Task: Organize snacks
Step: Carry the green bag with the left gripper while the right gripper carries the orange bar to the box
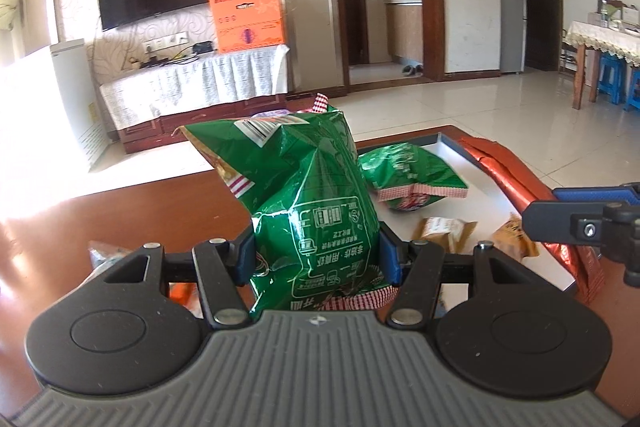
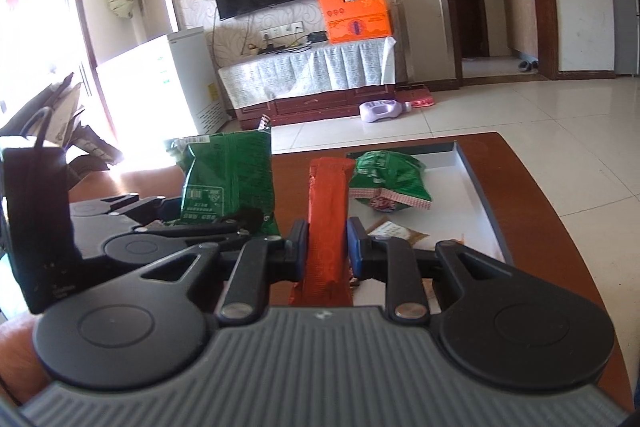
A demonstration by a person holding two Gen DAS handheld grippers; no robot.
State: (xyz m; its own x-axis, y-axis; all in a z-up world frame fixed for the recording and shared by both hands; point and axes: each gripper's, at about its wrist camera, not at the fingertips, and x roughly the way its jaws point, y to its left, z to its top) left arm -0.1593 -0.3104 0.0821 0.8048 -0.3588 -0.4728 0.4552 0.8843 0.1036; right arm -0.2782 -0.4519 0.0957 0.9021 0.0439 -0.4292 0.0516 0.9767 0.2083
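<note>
A green bag (image 2: 390, 183) and small brown packets (image 1: 446, 229) are held in the white tray (image 2: 472, 195). A crinkled green bag (image 1: 316, 211) is clamped by the left claw (image 1: 318, 255), an orange packet (image 2: 326, 219) by the right claw (image 2: 327, 247).

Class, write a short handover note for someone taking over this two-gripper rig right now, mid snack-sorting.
Left gripper: shut on a green snack bag, held upright above the table.
Right gripper: shut on an orange-red packet.
Done: another green bag and small brown packets lie in the white tray.
Left: probably set both held packs into the tray.
</note>
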